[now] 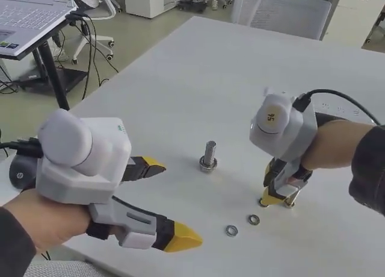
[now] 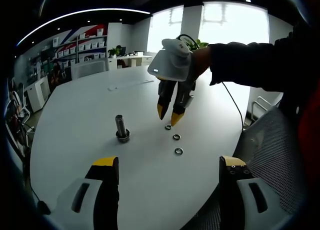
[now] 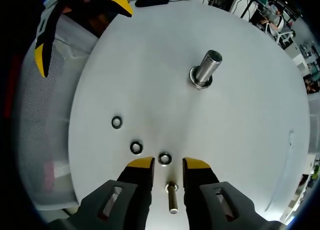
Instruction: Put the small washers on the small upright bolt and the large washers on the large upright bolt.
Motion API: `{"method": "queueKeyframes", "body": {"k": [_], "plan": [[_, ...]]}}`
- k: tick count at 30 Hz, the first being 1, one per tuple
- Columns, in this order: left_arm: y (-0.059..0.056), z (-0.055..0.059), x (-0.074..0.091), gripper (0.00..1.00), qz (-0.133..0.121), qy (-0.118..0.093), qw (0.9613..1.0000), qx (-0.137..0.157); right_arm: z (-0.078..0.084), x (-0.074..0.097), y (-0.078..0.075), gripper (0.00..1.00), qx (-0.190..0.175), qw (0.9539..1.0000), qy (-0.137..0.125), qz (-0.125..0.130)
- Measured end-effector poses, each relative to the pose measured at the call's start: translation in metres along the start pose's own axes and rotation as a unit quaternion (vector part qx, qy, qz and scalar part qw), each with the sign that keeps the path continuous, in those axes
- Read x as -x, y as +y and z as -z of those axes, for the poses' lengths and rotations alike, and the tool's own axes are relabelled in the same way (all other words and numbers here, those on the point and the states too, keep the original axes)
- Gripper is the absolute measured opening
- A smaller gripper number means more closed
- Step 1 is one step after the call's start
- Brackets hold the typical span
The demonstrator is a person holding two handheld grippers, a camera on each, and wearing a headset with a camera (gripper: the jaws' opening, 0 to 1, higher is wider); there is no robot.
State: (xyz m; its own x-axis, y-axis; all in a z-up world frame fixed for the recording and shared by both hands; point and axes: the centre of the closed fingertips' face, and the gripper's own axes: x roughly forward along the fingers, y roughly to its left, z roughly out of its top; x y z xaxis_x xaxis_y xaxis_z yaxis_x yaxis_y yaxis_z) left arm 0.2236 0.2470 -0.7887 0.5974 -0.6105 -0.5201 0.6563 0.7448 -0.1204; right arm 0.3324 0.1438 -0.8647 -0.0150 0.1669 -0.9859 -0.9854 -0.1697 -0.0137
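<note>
- Two hand-held claws work over a smooth, pale grey desk (image 1: 198,66). At far left, the white left claw (image 1: 168,202) with yellow tips hovers released, its jaws wide apart and holding nothing.
- One thick, silver, threaded large bolt (image 1: 209,155) stands upright mid-desk, well apart from both claws. A ring sits at its foot, but I cannot tell whether it is a washer.
- Three small, flat, steel ring washers (image 3: 136,147) lie in a loose row on the desk, right of the large bolt. The last one (image 3: 164,158) lies just ahead of the tips of the white right claw (image 1: 278,200).
- One thin, silver small bolt (image 3: 171,197) stands between the jaws of the right claw, which points down at the desk with its jaws parted, gripping nothing.
- Several risks from here: moving in on the nearest washer could tip the small bolt, since it stands so close inside the jaws. A flat washer on this slick surface may also skid away or slip from the tips.
- Beyond the desk are an open laptop (image 1: 27,15) on a stand at left, a mesh office chair (image 1: 280,12) at the far edge, and pale flooring. Bright windows (image 2: 220,20) show in the left gripper view.
</note>
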Motion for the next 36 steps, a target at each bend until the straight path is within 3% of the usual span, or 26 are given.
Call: {"method": "queueKeyframes", "body": {"k": [12, 36], "plan": [[0.001, -0.001, 0.0, 0.82, 0.001, -0.001, 1.0, 0.001, 0.004, -0.013, 0.0, 0.2, 0.009, 0.9998, 0.012, -0.008], [0.001, -0.001, -0.001, 0.82, 0.001, -0.001, 1.0, 0.001, 0.005, -0.015, 0.002, 0.14, 0.02, 0.9997, 0.012, 0.002]]}}
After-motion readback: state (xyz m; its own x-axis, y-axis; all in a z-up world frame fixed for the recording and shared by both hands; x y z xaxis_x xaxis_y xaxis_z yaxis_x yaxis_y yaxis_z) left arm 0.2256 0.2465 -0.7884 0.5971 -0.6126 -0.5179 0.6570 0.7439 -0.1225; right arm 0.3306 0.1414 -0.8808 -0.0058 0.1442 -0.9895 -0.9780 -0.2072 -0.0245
